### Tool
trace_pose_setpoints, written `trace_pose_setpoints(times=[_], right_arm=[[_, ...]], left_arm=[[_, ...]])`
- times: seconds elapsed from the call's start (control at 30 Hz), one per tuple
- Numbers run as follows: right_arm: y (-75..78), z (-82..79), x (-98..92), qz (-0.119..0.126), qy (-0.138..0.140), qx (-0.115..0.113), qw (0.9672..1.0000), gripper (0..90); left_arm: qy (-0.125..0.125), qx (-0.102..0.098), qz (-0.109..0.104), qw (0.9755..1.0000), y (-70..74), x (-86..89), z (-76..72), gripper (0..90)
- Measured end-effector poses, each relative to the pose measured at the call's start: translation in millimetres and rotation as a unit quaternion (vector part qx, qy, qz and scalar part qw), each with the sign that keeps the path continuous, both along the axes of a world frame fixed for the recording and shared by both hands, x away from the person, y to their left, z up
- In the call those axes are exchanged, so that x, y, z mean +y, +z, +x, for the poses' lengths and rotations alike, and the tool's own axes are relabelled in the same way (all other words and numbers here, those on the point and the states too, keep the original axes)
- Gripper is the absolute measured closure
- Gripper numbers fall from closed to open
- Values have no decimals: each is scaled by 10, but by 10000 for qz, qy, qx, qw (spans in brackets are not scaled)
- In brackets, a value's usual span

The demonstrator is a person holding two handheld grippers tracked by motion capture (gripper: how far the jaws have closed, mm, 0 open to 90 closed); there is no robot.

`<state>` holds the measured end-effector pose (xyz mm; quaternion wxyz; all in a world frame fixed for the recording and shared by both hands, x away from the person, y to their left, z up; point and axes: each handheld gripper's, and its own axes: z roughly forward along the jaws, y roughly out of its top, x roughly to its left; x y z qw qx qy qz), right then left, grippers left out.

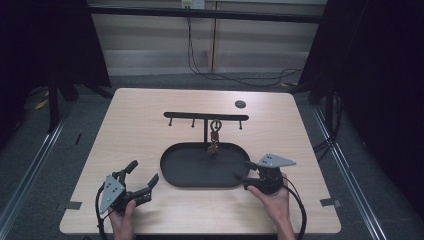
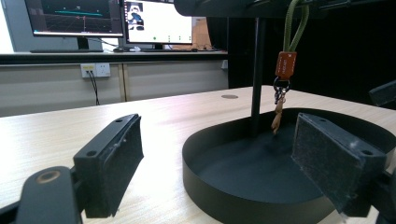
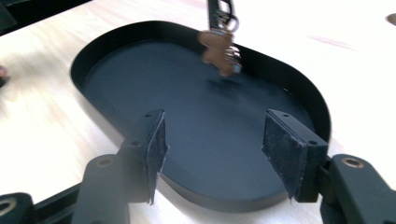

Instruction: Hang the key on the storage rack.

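A black oval tray [image 1: 170, 176] lies mid-table, and a T-shaped black rack [image 1: 206, 116] rises from its far side. From the rack hangs a keychain [image 1: 215, 134] with a green loop, an orange tag [image 2: 285, 64] and a small brown charm [image 3: 217, 46] above the tray floor. My left gripper [image 1: 144, 171] rests on the table left of the tray and is open; the tray rim [image 2: 210, 196] shows between its pads. My right gripper [image 1: 243, 170] sits at the tray's right end, open, its empty jaws over the near rim [image 3: 224, 203].
A small dark round disc [image 1: 240, 104] sits in the table's far right part. Bare wood surrounds the tray on all sides. Monitors [image 2: 112, 18] stand on a counter beyond the table. Cables [image 1: 235, 77] trail over the floor behind it.
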<state>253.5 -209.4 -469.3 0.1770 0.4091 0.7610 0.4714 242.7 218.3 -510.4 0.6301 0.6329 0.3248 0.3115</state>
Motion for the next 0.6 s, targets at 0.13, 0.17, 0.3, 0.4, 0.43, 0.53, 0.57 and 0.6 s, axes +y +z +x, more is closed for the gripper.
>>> trace_pose_setpoints(times=[0.13,0.17,0.3,0.4,0.43,0.53,0.57,0.6], right_arm=[[-155,-114,-75,301,-322,-401,9982,411],[-209,-155,-92,305,-506,-564,9967,414],[-337,-218,-145,500,-772,-839,9922,389],[-354,-261,-151,614,-806,-1098,9888,382],[-357,-266,-151,649,-803,-1138,9881,379],[-365,-301,-162,776,-838,-1339,9844,378],[-368,-317,-178,847,-855,-1343,9836,366],[-371,-325,-202,942,-968,-1358,9815,325]], left_arm=[[-2,7,8,10000,1,1,-1,159],[4,2,17,10000,1,3,0,159],[-4,6,20,10000,1,3,-1,159],[-2,8,26,10000,1,4,-1,160],[-4,3,27,10000,1,4,-1,159],[-14,-1,47,10000,1,6,-1,159],[-6,8,14,10000,0,2,-3,160],[-11,0,31,10000,1,4,-1,160]])
